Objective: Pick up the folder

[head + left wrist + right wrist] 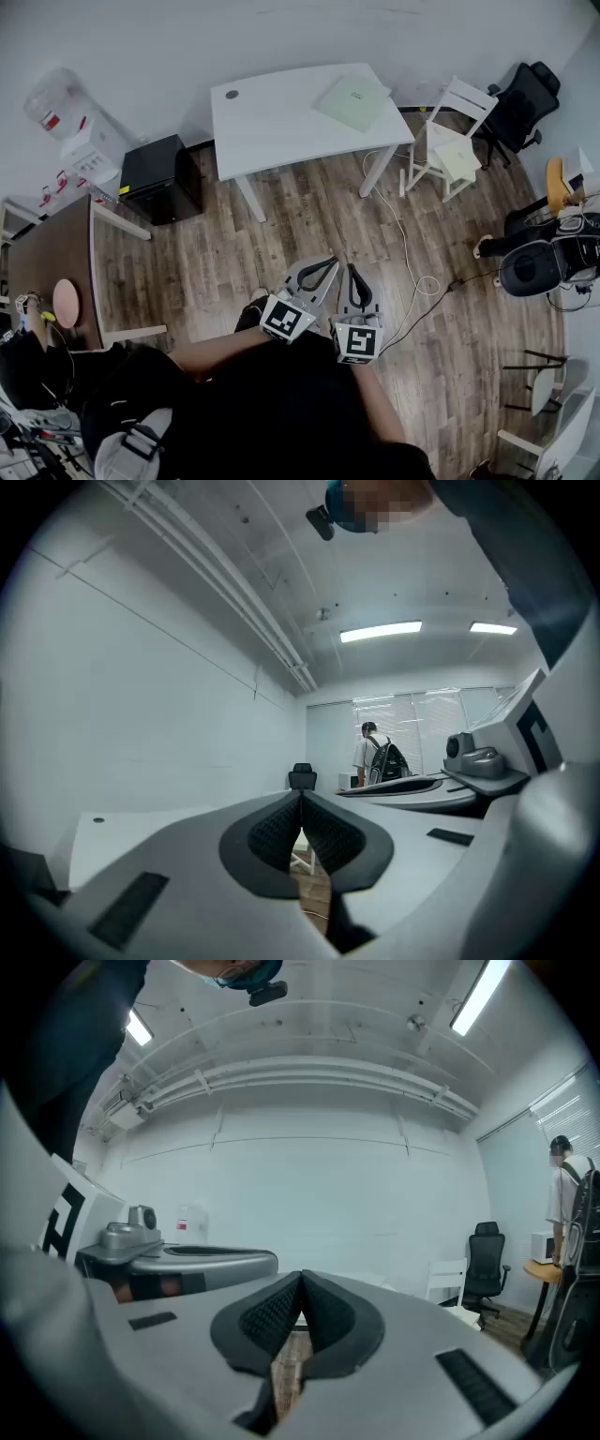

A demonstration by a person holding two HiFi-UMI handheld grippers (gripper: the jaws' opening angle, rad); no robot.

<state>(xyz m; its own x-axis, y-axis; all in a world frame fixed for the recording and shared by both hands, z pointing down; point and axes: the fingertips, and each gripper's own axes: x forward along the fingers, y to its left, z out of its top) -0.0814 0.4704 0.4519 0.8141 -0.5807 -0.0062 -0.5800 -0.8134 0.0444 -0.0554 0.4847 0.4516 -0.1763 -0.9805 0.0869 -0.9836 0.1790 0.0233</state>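
Lying flat near the far right corner of the white table (272, 122), the pale green folder (354, 101) is seen at about 12 o'clock from both grippers and well apart from them. The left gripper (330, 262) and the right gripper (352, 270) are held side by side and level over the wood floor (309, 216), each with its jaws pressed together and nothing between them. A white chair (466, 97) is placed at 3 o'clock of the table.

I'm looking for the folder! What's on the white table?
On the table, a pale green folder lies near the right end; a grey disc sits at the left corner. Anything beneath the folder is covered.
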